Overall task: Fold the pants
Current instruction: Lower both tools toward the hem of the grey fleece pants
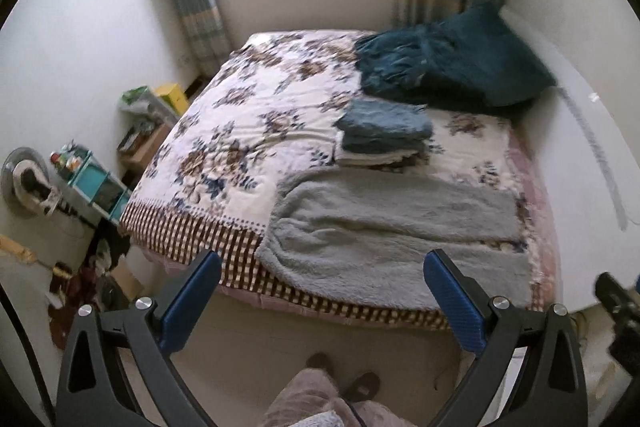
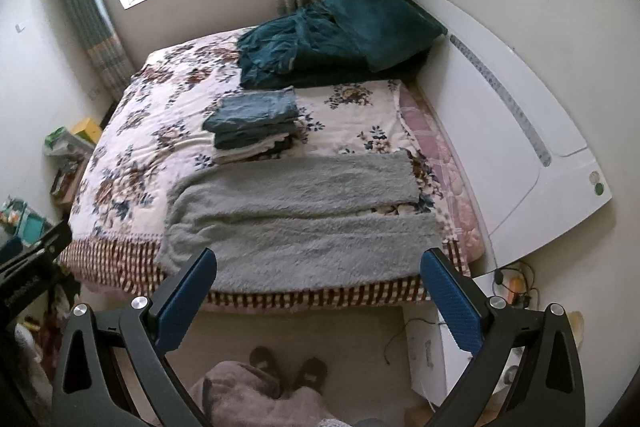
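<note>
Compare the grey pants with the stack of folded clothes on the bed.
The grey pants lie spread out near the bed's edge; the stack is compact and sits farther in. The pants are one fluffy light-grey layer; the stack has several layers, blue-grey on top, pale below. Both rest on the floral bedspread.
</note>
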Demonstrator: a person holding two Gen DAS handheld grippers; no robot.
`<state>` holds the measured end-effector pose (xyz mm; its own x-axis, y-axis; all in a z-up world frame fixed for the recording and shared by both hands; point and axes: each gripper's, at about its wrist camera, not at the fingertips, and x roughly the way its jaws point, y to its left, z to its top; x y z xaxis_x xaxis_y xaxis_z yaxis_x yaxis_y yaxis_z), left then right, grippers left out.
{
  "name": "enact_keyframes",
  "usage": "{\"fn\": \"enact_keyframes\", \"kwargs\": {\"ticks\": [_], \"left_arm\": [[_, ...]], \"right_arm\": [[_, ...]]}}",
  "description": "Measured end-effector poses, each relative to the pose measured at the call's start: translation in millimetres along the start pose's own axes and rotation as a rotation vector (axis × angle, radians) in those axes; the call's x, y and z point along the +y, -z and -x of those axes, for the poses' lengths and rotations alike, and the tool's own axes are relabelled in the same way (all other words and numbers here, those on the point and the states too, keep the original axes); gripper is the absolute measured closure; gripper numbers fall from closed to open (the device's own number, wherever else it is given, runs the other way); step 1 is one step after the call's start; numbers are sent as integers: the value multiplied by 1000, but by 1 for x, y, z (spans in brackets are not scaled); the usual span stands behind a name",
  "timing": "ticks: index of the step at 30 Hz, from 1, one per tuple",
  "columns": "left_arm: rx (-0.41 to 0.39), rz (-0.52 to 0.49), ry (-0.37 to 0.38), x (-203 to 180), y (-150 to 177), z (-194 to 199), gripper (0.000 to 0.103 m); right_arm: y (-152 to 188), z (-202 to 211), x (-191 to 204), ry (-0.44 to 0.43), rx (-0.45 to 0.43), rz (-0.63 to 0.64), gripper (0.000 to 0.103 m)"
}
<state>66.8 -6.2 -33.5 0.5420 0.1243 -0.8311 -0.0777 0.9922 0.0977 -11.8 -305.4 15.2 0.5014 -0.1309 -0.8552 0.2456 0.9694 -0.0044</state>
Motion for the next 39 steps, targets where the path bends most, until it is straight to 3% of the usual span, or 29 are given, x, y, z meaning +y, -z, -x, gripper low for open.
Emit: {"fn": "enact_keyframes", "kwargs": {"ticks": [10,18,23,29,35,39], "left_arm": [[111,-68,-91,-25,-46,-166,0],[255,-147,-37,-61,-104,-326,0],[303,-222,-40,-91,-120,-406,0],[342,-305,-66,-128,-124,-506,0],[367,-480,-95,-182,-113,-607,0],[387,-578,-75,-219,-100,-654,0]], "right_arm": [[-67,-190,3,80,126,-22,0],[-136,-373,14,149,244,-48,0],[-168,-483,13,151,301,-50,0],[-175,-615,-14,193,397,24,0],[-158,-730,-70,234,513,115,0],[-143,-795,-91,242,603,214,0]]}}
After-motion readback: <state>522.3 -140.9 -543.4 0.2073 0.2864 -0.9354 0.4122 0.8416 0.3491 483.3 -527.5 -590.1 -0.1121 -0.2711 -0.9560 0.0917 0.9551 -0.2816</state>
